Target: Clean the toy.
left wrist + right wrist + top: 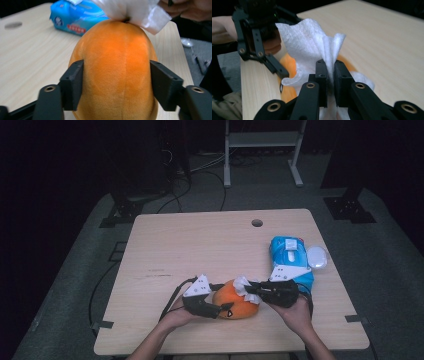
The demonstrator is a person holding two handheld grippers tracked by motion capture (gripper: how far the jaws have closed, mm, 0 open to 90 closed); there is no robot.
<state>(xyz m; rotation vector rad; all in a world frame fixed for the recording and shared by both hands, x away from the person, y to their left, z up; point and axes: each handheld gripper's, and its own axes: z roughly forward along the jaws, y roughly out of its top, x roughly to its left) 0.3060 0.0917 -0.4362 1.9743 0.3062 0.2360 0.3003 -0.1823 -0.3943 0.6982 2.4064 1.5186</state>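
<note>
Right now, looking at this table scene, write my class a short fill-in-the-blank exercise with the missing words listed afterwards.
1. The left gripper has its jaws closed on the sides of a plush toy whose colour is ____.
2. The right gripper pinches a white ____ against the toy's top.
3. The pack of wipes on the table is mainly ____ in colour.
4. The round lid beside the pack is ____ in colour.

Missing words: orange; wipe; blue; white
</note>
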